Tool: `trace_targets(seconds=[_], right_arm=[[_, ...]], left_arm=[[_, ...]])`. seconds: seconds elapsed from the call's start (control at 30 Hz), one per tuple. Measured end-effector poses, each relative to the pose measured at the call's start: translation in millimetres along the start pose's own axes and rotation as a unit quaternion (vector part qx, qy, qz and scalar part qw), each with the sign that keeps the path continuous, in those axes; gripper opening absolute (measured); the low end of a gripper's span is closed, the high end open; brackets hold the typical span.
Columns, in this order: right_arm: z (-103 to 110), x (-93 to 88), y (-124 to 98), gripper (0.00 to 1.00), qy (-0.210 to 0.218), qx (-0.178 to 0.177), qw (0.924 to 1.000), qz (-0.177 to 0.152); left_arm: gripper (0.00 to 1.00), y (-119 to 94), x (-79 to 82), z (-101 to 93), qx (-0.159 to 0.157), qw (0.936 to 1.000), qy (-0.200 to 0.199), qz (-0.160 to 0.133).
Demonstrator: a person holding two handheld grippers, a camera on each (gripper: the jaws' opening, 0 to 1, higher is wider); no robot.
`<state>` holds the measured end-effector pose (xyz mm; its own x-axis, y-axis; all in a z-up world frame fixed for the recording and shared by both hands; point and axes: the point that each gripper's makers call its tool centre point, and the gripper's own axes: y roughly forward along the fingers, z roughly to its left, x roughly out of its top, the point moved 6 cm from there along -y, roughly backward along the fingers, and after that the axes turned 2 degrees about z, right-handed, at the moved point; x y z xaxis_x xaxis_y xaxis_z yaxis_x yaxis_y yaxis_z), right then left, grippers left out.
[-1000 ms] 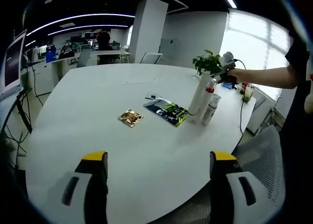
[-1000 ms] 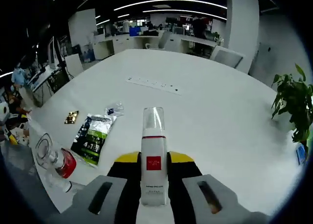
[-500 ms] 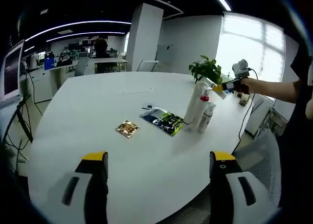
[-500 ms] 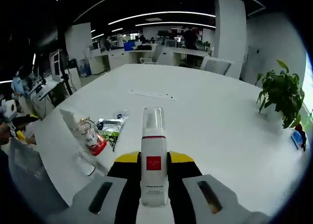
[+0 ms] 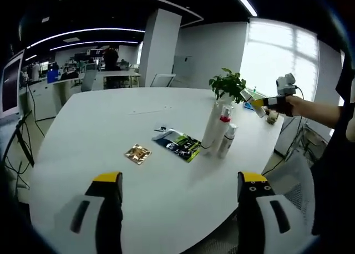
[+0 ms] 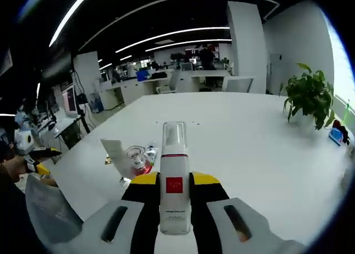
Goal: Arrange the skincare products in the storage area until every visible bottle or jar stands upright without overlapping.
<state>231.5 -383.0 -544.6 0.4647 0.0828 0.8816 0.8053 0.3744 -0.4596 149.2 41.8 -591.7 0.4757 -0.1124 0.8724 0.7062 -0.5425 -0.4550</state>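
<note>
Three skincare bottles stand close together on the white table [image 5: 111, 126]: a tall white tube [image 5: 211, 126], a bottle with a red collar [image 5: 223, 127] and a shorter white bottle [image 5: 228, 140]. My left gripper [image 5: 180, 179] is open and empty over the near table edge. To the right of the group, a hand holds my right gripper [image 5: 265, 103] in the air. In the right gripper view my right gripper [image 6: 175, 183] is shut on a white bottle [image 6: 174, 171] with a red label and clear cap. The tube [image 6: 115, 154] and red-collared bottle [image 6: 136, 160] stand at left.
A gold sachet [image 5: 137, 153] and a dark green packet [image 5: 178, 144] lie flat left of the bottles. A potted plant [image 5: 226, 83] stands at the table's far edge, the same plant [image 6: 309, 93] at right. A mesh chair [image 5: 291, 176] sits by the table.
My right gripper, still holding the red-label bottle, has lifted and drawn back from the standing bottles, so they look farther off. The left view shifted slightly; its jaws stay open.
</note>
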Motion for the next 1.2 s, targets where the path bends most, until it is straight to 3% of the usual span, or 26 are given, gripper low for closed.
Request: trace_targets(seconds=[0.33,0.6,0.8,1.1,1.2], right_arm=[[35.0,-5.5,-23.7,0.20,0.054,0.018,0.9971,-0.051],[77.0,2.4,-27.1,0.20,0.032,0.080,0.9906,-0.106],[115.2,2.9,-17.4,0.20,0.042,0.120,0.9851,-0.116],[165.2,-4.9,7.9,0.20,0.038,0.172,0.9788,-0.105],[178.3,-4.6,12.2,0.20,0.040,0.184,0.9763,-0.107]], left_arm=[[0.77,-1.9,4.6,-4.6,-0.007,1.0000,-0.006,0.000],[0.76,1.9,15.7,-9.3,-0.019,0.9995,-0.021,-0.016],[0.76,3.1,28.6,-19.1,-0.038,0.9987,-0.019,-0.026],[0.72,2.5,48.9,-28.6,-0.053,0.9954,-0.052,-0.061],[0.71,2.7,52.8,-31.8,-0.058,0.9926,-0.080,-0.071]])
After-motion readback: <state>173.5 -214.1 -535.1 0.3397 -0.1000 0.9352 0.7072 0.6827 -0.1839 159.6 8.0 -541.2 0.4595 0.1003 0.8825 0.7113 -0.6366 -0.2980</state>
